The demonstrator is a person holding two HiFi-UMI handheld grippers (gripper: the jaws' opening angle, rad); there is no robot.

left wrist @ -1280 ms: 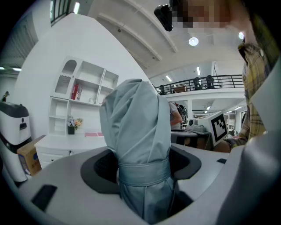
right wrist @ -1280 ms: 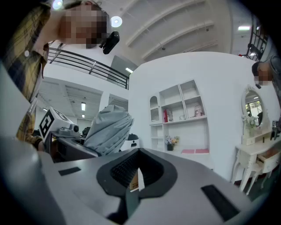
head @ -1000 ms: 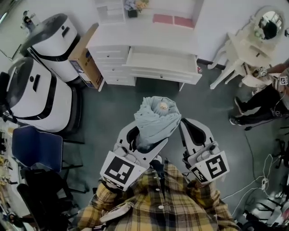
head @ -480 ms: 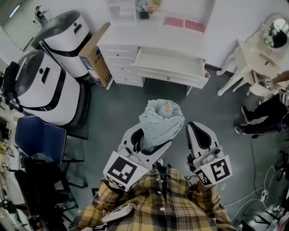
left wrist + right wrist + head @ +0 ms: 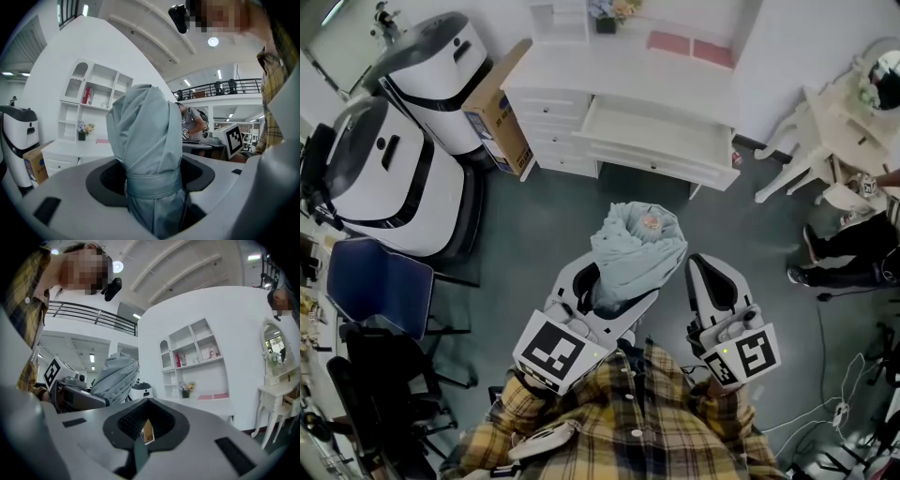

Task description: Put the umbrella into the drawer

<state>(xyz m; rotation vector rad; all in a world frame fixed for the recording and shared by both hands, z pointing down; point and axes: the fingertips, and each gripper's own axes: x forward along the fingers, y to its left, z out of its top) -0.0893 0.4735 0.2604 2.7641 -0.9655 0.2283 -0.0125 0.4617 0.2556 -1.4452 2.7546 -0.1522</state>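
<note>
A folded pale blue-grey umbrella (image 5: 637,251) stands upright between the jaws of my left gripper (image 5: 609,292), which is shut on it at its strap. In the left gripper view the umbrella (image 5: 146,140) fills the centre above the left gripper (image 5: 152,190). My right gripper (image 5: 712,286) is just to the right, shut with nothing held. Only a small tan tag shows at the pads of the right gripper (image 5: 147,430). Across the grey floor, the white desk (image 5: 619,80) has its wide drawer (image 5: 661,131) pulled open.
Two white-and-black machines (image 5: 389,178) and a cardboard box (image 5: 502,103) stand left of the desk. A blue chair (image 5: 370,281) is at the left. A white dressing table (image 5: 848,108) and a seated person (image 5: 853,248) are at the right, with cables (image 5: 844,403) on the floor.
The view has drifted a little, so the desk sits slightly further right. Both grippers and the umbrella keep the same pose.
</note>
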